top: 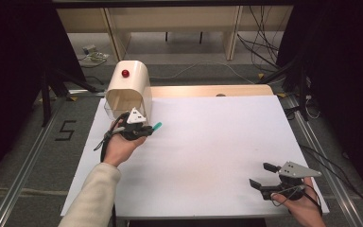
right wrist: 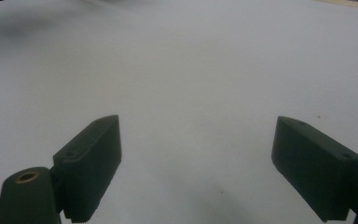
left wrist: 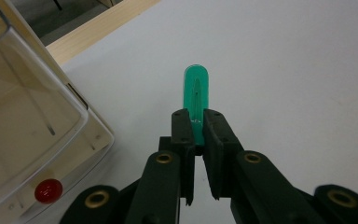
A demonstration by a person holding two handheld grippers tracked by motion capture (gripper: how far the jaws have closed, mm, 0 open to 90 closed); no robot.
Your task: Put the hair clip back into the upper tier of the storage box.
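Note:
A translucent green tube [left wrist: 196, 91] with a rounded tip sticks out between the jaws of my left gripper [left wrist: 196, 122], which is shut on it. In the high view that left gripper [top: 149, 130] hovers just in front of a cream box [top: 128, 90] with a red knob [top: 125, 73], and the green tube [top: 157, 126] points right. The box's clear front compartment [left wrist: 23, 116] sits to the left in the left gripper view, with the red knob [left wrist: 48, 190] low down. My right gripper [top: 261, 175] rests near the table's front right corner, open, with nothing between its jaws.
The white tabletop [top: 208, 142] has a wooden strip [top: 208, 90] along its far edge. Metal rails [top: 23, 161] run along both sides on the floor, and cables [top: 264, 42] lie behind the table at the right.

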